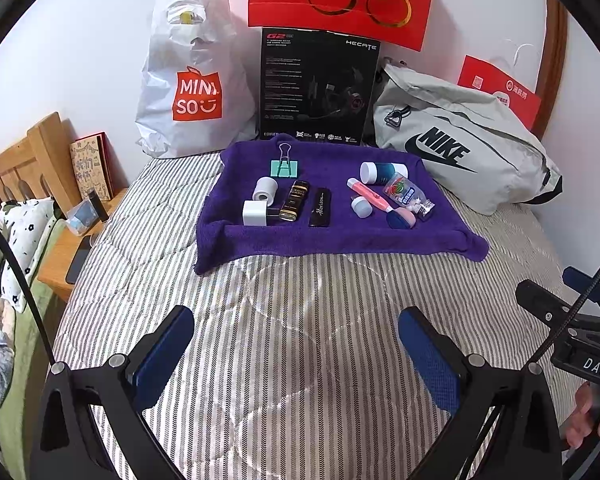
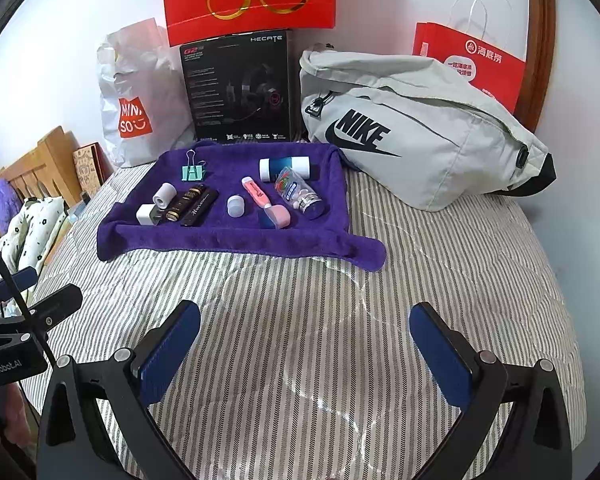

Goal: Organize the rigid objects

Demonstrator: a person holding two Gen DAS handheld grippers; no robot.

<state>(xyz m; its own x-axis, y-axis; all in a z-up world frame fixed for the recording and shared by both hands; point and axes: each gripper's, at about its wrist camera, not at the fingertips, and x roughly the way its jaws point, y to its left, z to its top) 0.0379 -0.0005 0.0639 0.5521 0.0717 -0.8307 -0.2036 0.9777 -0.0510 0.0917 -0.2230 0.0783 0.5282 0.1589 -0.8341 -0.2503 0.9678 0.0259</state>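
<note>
Small rigid objects lie on a purple towel (image 1: 340, 240) spread at the far middle of a striped bed (image 1: 292, 320). We see two clusters. On the left: a teal binder clip (image 1: 284, 168), a white roll (image 1: 266, 191), a white cube (image 1: 255, 213), a gold-and-black tube (image 1: 295, 201) and a black case (image 1: 320, 207), close together. On the right: a blue-and-white cylinder (image 1: 382, 172), a pink pen (image 1: 370, 195), a pale cap (image 1: 361, 206), a pink-and-blue piece (image 1: 400, 218) and a clear bottle (image 1: 408, 196), lying at mixed angles. We hold the left gripper (image 1: 296, 356) and right gripper (image 2: 304, 356) low over the near bedding, well short of the towel, both with jaws spread wide and nothing between them. This grouping would fit sorting underway or sorting done, so we cannot judge which step is in hand, nor name a next move.
</note>
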